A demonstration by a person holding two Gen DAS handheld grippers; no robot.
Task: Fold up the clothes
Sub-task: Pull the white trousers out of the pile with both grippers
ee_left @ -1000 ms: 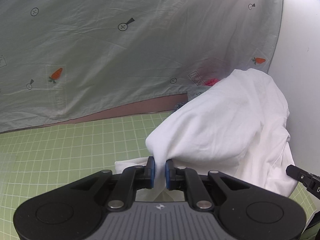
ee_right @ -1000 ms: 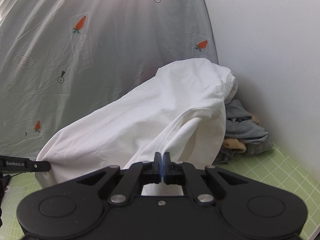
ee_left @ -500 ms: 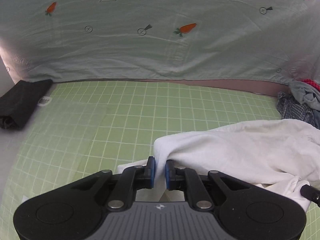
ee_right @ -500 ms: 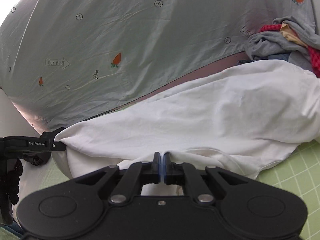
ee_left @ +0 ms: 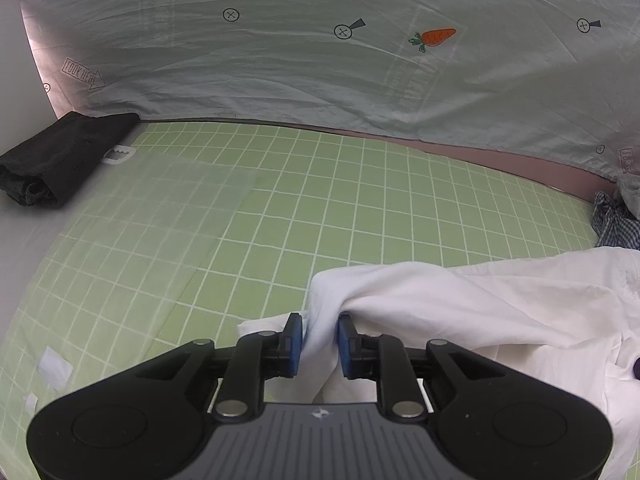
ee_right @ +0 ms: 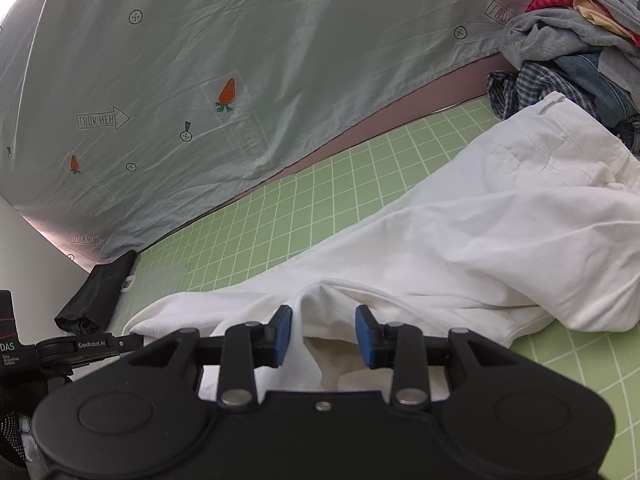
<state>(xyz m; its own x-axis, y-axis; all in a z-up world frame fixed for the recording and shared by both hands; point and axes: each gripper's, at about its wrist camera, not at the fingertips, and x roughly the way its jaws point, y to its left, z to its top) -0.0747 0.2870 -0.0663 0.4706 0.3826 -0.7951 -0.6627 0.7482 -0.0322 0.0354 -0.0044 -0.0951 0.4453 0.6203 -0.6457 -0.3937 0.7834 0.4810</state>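
A white garment (ee_left: 480, 300) lies spread along the green grid mat (ee_left: 320, 200), its waistband end toward the clothes pile in the right wrist view (ee_right: 460, 240). My left gripper (ee_left: 320, 338) sits at the garment's left end. Its jaws are opening, and a bunched fold of the white cloth stands slack between the blue pads (ee_left: 295, 338). My right gripper (ee_right: 324, 334) is low over the near edge of the garment, jaws opening wide. A raised ridge of cloth stands between its pads without touching them. The left gripper (ee_right: 80, 346) also shows at the left edge of the right wrist view.
A folded black cloth (ee_left: 60, 156) lies at the mat's far left corner. A pile of unfolded clothes (ee_right: 580, 40), grey, plaid and red, sits at the far right. A pale sheet with carrot prints (ee_left: 320, 60) hangs behind the table.
Both grippers came down and to the left, laying the lifted white garment flat on the mat. Both pairs of jaws have parted, the right ones widely, and the cloth now lies slack.
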